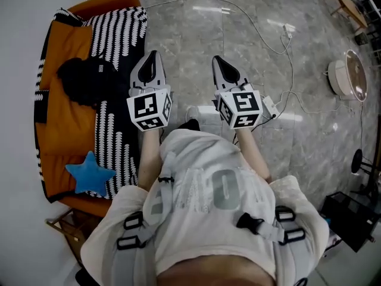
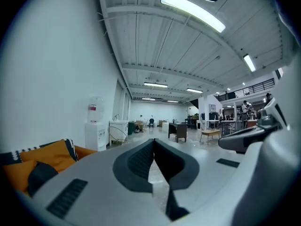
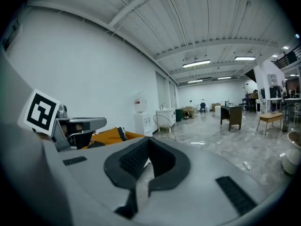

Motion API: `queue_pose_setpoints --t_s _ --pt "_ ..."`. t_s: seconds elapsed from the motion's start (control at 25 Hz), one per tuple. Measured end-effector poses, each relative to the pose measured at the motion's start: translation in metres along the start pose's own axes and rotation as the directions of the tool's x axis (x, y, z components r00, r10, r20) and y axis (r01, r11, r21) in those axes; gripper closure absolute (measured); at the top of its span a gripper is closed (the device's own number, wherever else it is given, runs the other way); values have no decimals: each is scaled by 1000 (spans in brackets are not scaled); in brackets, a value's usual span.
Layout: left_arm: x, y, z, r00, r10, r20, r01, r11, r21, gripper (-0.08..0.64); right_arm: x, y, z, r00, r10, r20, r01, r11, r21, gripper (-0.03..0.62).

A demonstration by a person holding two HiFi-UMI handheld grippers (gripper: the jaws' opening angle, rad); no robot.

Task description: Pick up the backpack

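Note:
A black backpack [image 1: 88,80] lies on an orange sofa [image 1: 65,130] at the left of the head view, beside a black-and-white striped blanket [image 1: 119,34]. My left gripper [image 1: 154,55] is shut and empty, held level just right of the backpack, over the blanket's edge. My right gripper [image 1: 216,59] is shut and empty too, out over the grey floor. In the left gripper view the shut left gripper [image 2: 153,141] points across the hall, with the orange sofa [image 2: 44,157] low at the left. The shut right gripper [image 3: 149,140] shows in its own view, the left gripper [image 3: 77,125] to its left.
A blue star cushion [image 1: 89,174] lies on the sofa's near end. White cables [image 1: 280,58] and a power strip [image 1: 269,105] run across the marble floor. A round white appliance [image 1: 345,73] stands at the right. A water dispenser [image 2: 96,126], desks and a wooden stool [image 3: 270,121] stand further off.

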State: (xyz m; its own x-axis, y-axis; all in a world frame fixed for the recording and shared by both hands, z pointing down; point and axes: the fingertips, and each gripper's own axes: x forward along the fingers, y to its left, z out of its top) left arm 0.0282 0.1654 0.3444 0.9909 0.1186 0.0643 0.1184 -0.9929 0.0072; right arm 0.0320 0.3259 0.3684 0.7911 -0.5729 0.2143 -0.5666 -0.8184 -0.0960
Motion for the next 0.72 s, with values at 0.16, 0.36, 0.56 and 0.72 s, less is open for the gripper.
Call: queue_pose_setpoints --t_s 0.16,0.36,0.56,0.72 --pt "33 56 8 998 66 -2 -66 998 -6 539 62 15 11 997 71 -21 -71 998 2 584" --pt "44 113 11 977 214 1 -214 977 -21 539 126 38 24 974 219 -52 -221 975 -37 584" --pt "17 176 7 915 404 0 -404 914 -42 540 184 96 32 908 409 -97 -418 902 -106 584" --pt "-20 235 13 797 603 1 -603 797 -13 538 230 161 46 793 598 -119 -609 777 -158 584"
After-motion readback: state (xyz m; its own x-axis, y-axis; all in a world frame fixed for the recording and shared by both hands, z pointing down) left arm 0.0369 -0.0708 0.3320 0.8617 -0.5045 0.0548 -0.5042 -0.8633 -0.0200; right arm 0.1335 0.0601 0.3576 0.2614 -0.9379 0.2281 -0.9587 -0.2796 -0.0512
